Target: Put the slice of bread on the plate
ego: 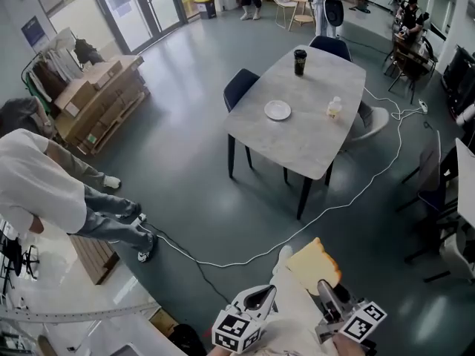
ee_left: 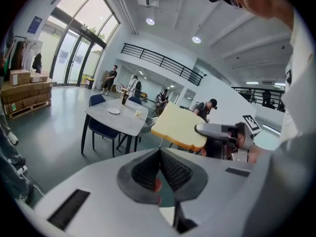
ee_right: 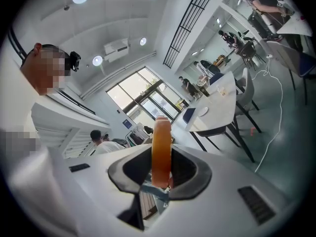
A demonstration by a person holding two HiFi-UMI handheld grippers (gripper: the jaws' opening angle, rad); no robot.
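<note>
A slice of bread [ego: 315, 265] with a brown crust sticks up from my right gripper [ego: 324, 286], which is shut on it at the bottom of the head view. In the right gripper view the bread [ee_right: 161, 152] stands edge-on between the jaws. The left gripper view shows the same slice [ee_left: 178, 127] held out to the right. My left gripper [ego: 260, 298] is shut with nothing in it, its pads [ee_left: 170, 169] pressed together. The white plate [ego: 277, 110] lies on a grey table [ego: 312, 139] several steps away across the floor; it also shows small as the plate [ee_left: 113, 111] and plate [ee_right: 203, 111].
On the table stand a dark cup [ego: 300, 61] and a small bottle [ego: 335, 107]. Blue chairs [ego: 239, 87] surround it. A white cable [ego: 326, 210] trails over the grey floor. A person [ego: 52, 191] stands at left beside cardboard boxes [ego: 96, 95]. More desks stand at right.
</note>
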